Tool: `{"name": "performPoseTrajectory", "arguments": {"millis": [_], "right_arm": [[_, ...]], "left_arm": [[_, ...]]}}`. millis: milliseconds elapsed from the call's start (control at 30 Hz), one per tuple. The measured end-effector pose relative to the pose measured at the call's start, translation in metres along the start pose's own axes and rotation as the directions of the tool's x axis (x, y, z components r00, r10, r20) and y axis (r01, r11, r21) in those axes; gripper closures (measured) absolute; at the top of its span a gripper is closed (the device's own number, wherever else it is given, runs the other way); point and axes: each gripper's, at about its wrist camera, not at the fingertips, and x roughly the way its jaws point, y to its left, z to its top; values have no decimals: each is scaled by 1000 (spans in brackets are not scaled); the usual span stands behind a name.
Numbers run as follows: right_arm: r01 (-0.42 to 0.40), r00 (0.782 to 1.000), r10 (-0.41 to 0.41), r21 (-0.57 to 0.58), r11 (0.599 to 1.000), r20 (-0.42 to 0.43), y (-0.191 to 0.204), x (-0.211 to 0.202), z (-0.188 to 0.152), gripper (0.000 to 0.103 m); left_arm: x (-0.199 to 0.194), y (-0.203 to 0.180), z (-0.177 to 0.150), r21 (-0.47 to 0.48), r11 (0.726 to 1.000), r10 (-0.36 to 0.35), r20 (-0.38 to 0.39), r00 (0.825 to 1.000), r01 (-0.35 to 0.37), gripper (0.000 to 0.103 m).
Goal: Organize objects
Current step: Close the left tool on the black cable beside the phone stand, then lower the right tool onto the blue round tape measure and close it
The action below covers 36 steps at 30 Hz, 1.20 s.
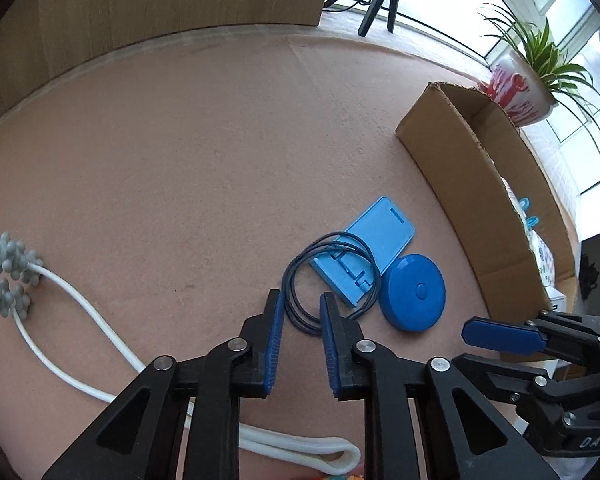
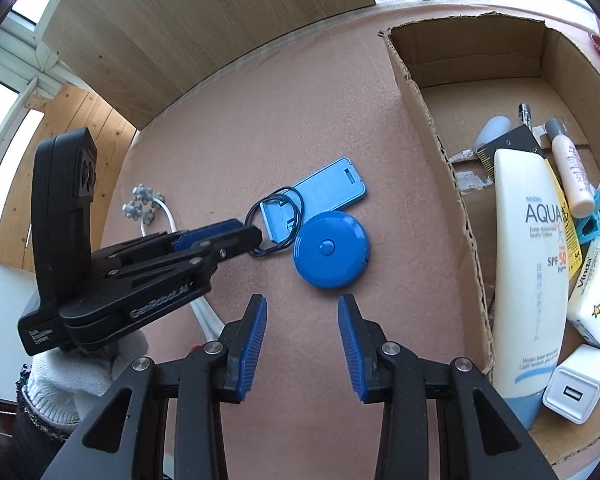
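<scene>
A dark blue cable loop (image 1: 329,276) lies on the pink mat, partly over a light blue phone stand (image 1: 382,240). A round blue tape measure (image 1: 414,299) touches the stand's near corner. My left gripper (image 1: 302,305) is open and low, its fingers straddling the near arc of the loop. In the right wrist view the left gripper (image 2: 249,234) reaches the cable loop (image 2: 276,216) from the left, held by a gloved hand (image 2: 72,376). My right gripper (image 2: 302,305) stands open and empty just short of the tape measure (image 2: 332,250); the phone stand (image 2: 328,192) lies behind it.
A cardboard box (image 2: 428,128) at the right holds a sunscreen bottle (image 2: 528,264), a tissue pack (image 2: 596,296), a white charger (image 2: 578,388), a blue clip (image 2: 596,220) and a tube (image 2: 572,176). A white massager with grey balls (image 1: 12,276) lies left. A potted plant (image 1: 524,88) stands beyond the box.
</scene>
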Motion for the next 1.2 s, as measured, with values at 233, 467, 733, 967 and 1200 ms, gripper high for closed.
{"name": "performPoseTrajectory", "arguments": {"millis": [233, 467, 733, 967, 1200], "right_arm": [[37, 999, -37, 10, 999, 17, 5, 5, 1, 69], [86, 996, -85, -22, 996, 33, 12, 13, 12, 69], [212, 976, -205, -93, 973, 74, 28, 23, 20, 58], [293, 955, -283, -128, 947, 93, 32, 28, 26, 52], [338, 941, -337, -186, 923, 36, 33, 53, 35, 50]], "left_arm": [[-6, 18, -1, -43, 998, 41, 33, 999, -39, 102], [-28, 56, -8, -143, 987, 87, 82, 993, -75, 102], [-63, 75, -23, -219, 972, -56, 137, 989, 86, 102], [-88, 75, -28, -212, 972, -58, 190, 980, 98, 101], [-82, 92, -37, -272, 957, -57, 173, 983, 104, 101]]}}
